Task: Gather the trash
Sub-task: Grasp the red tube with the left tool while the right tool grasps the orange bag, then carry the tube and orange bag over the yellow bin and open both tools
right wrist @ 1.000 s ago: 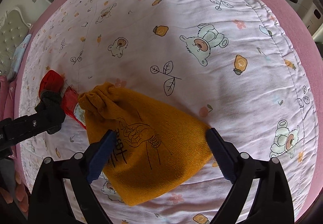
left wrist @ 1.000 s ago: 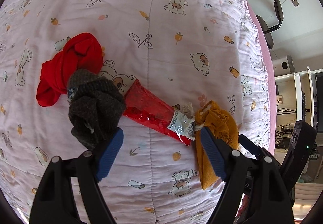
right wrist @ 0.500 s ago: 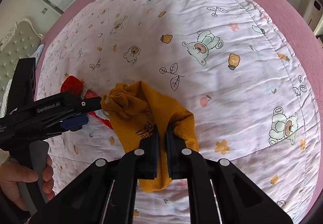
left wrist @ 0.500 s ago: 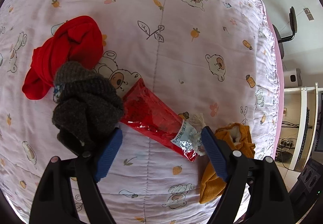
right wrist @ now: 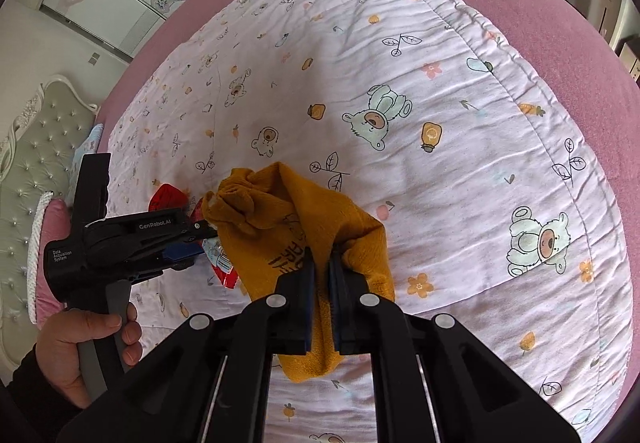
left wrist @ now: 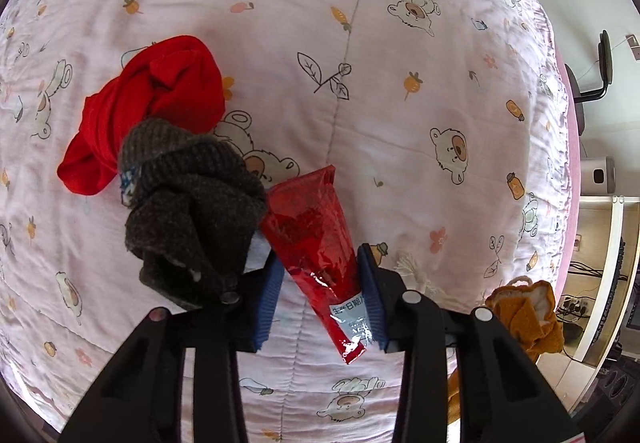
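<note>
A red foil wrapper (left wrist: 308,227) with a silver label end lies on the pink quilt (left wrist: 400,83). My left gripper (left wrist: 322,295) is closing, and its blue pads press the wrapper's lower half from both sides. In the right wrist view this gripper (right wrist: 188,243) reaches in from the left, held by a hand (right wrist: 80,339). My right gripper (right wrist: 320,271) is shut on a fold of the mustard drawstring bag (right wrist: 280,203) and holds it lifted off the quilt. The bag (left wrist: 524,311) also hangs at the lower right of the left wrist view.
A dark knitted cloth (left wrist: 188,203) lies bunched against the wrapper's left side, touching my left finger. A red cloth (left wrist: 152,103) sits behind it. The padded headboard (right wrist: 24,163) is far left; an office chair (left wrist: 600,71) and shelves (left wrist: 600,283) stand past the bed's edge.
The left jaws have closed from wide apart onto the red wrapper, which has turned more upright. The right gripper shut on the mustard bag and lifted it off the quilt.
</note>
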